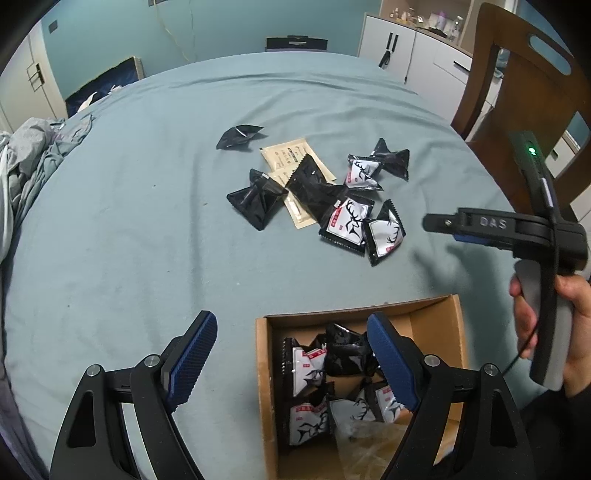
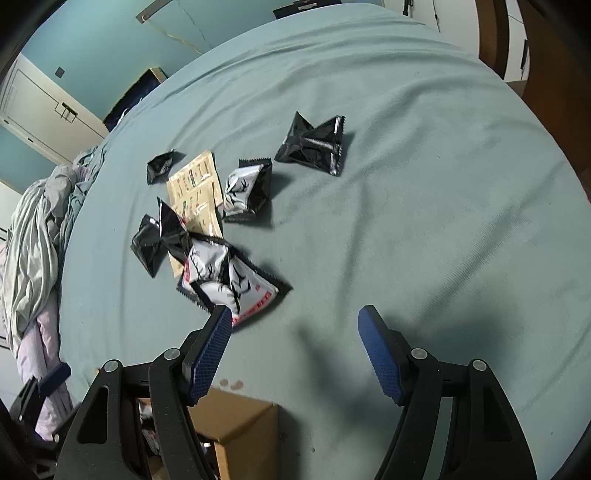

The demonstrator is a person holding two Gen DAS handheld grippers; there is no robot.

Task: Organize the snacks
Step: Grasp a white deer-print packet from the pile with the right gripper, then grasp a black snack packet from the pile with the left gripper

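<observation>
The right gripper (image 2: 295, 332) hangs with jaws wide apart and nothing between them above a teal bedsheet (image 2: 424, 184). At ten o'clock from it lies a cluster of black snack packets (image 2: 221, 269) over tan sachets (image 2: 194, 188). At seven o'clock sits a cardboard box (image 2: 240, 428).

Looks like a bedroom at home. Big bed (image 1: 147, 221) with a blue-green sheet, crumpled bedding (image 1: 33, 162) bunched up at the side, teal walls (image 1: 221, 22), white cabinets (image 1: 406, 48) with bottles and clutter on top, wooden chair (image 1: 517, 92) pulled up right beside the bed. Pretty lived-in, nothing lab-like anywhere.
</observation>
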